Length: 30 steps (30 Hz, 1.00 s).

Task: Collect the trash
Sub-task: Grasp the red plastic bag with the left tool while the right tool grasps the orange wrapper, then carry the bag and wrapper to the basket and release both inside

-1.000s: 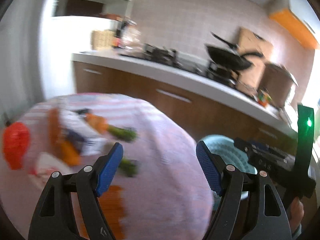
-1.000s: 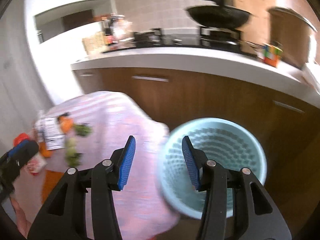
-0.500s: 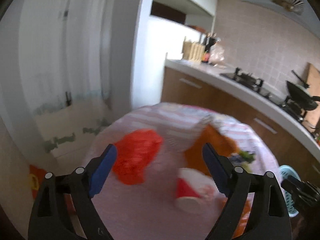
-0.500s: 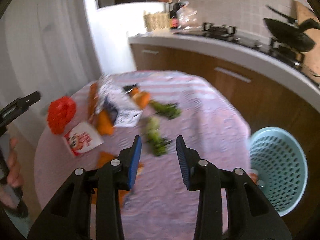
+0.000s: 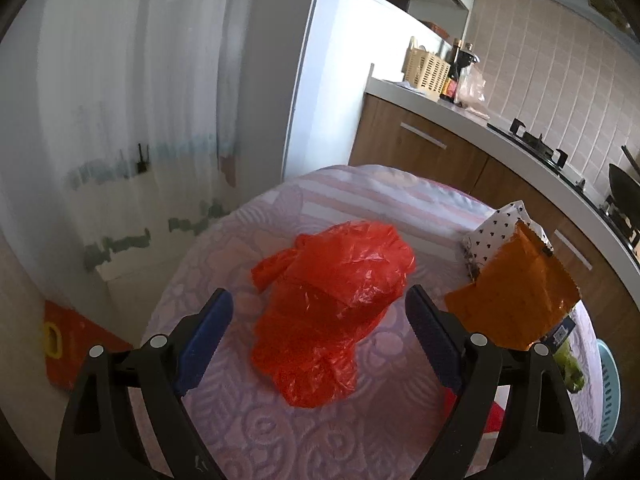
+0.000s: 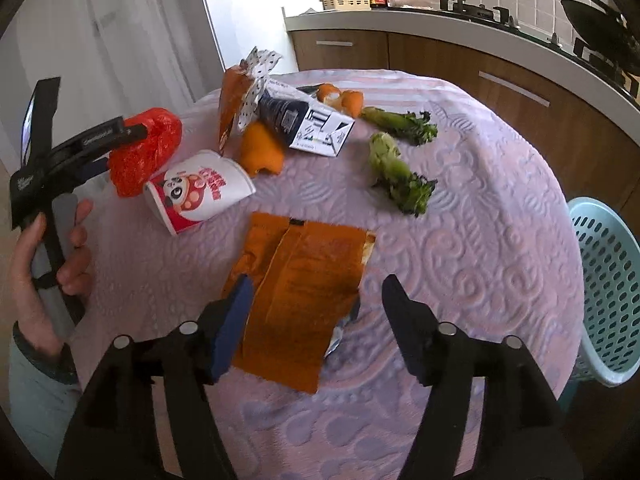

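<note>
Both hand-held grippers hang over the round table under its embossed lilac cloth (image 6: 460, 216). Left gripper (image 5: 318, 330): jaws spread wide and empty, with the crumpled red plastic bag (image 5: 332, 292) lying on the cloth straight ahead, framed between the blue pads but untouched. Right gripper (image 6: 316, 312): jaws opening, nothing clamped; the flattened orange foil wrapper (image 6: 300, 292) lies directly below and ahead, its long axis running roughly along the gripper's pointing line, its near edge between the pads. Judgement: each hand is nearest its own item, the left to the bag, the right to the wrapper. The pale turquoise perforated plastic basket (image 6: 604, 280), presumably the receptacle, stands off the table edge on the right gripper's side. Remaining litter, further from both: a tipped white and red printed paper cup (image 6: 200, 190), a black and white carton (image 6: 304, 126), two green vegetable stalks (image 6: 400, 176), orange peel pieces (image 6: 262, 150).
</note>
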Each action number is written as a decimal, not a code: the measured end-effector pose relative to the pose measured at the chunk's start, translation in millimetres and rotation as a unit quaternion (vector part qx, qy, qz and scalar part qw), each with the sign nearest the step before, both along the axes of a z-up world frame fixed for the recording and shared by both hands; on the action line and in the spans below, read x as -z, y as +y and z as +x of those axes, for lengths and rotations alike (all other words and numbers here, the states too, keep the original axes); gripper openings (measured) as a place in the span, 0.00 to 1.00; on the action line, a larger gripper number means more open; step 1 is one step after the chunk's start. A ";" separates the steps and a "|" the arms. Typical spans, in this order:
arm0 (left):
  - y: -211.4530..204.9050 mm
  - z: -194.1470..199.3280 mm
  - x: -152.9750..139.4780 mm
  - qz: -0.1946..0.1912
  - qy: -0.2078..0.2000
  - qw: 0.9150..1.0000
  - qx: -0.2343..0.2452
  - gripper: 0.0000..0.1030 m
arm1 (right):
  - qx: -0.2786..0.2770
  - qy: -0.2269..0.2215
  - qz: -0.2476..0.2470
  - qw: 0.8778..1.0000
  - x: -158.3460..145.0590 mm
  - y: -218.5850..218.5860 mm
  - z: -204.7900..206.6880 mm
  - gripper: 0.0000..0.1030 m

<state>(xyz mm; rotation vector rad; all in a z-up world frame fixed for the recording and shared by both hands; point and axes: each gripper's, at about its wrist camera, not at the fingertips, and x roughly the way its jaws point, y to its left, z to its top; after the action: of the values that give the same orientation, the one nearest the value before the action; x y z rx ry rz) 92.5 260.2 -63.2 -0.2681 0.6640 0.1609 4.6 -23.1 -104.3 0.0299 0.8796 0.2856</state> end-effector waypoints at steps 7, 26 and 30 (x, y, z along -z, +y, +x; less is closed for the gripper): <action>-11.6 6.1 8.0 0.022 0.024 0.999 0.027 0.82 | -0.002 0.005 -0.018 1.000 4.6 16.0 -1.2 0.78; -22.8 -14.7 -3.3 0.027 -0.006 0.999 0.021 0.27 | -0.008 0.007 -0.035 0.999 9.2 21.9 -0.1 0.08; -34.5 -33.9 -26.2 0.035 -0.036 0.998 0.025 0.26 | -0.001 -0.009 -0.019 1.000 -0.4 5.9 1.0 0.07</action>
<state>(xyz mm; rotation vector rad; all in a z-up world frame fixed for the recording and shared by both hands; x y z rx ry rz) 58.6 225.8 -37.0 -0.1892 0.5914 0.1266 5.6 -17.1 -103.9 -0.0099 0.8674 0.2708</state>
